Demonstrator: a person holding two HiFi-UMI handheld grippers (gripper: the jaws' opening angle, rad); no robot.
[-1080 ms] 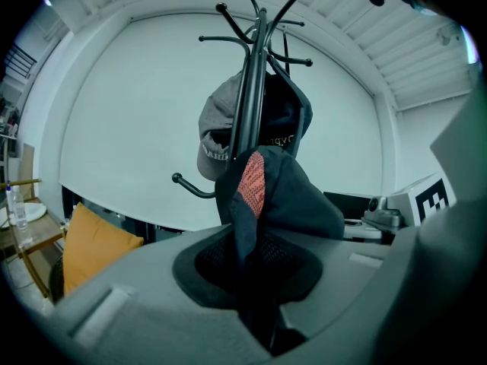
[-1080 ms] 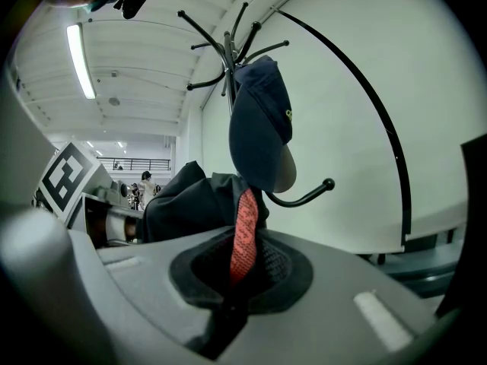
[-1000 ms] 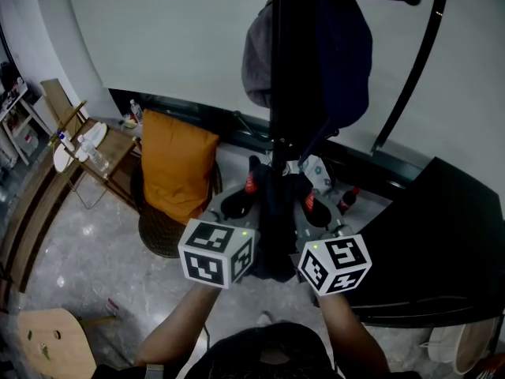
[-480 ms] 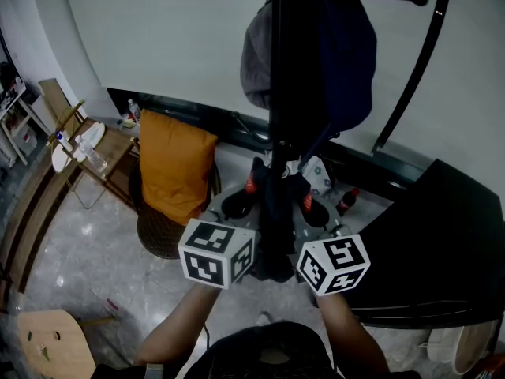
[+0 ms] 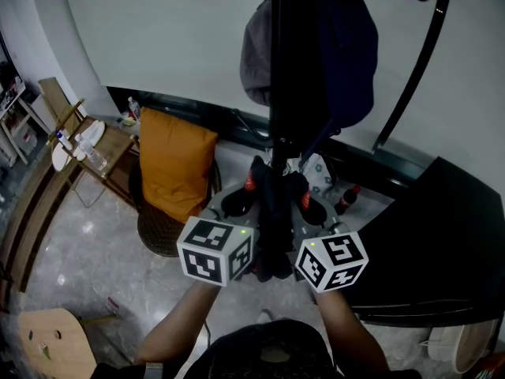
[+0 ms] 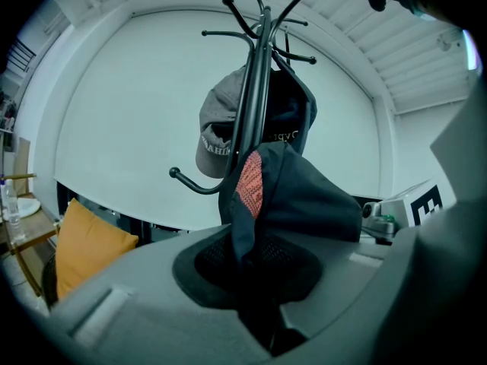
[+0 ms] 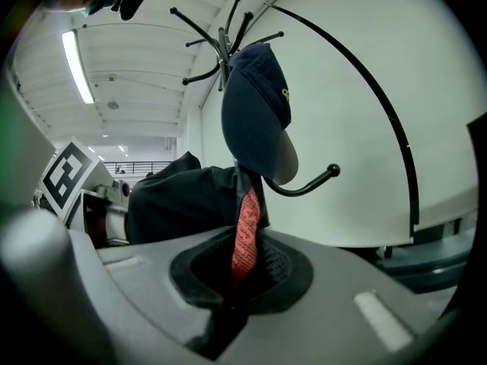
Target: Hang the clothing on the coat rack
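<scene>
Loosely bunched, soft dark garment (image 5: 272, 227) droops near slender black hooked rack (image 5: 277, 54).

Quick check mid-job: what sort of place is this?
Probably a lounge or office corner, indoors: a black coat rack holding caps, an orange cushion on a round chair, and a wooden side table with bottles on a polished stone floor.

Blk coat rack (image 5: 278, 69): grey cap (image 5: 254, 50) hung on L side, navy cap (image 5: 351, 54) on R side.
</scene>
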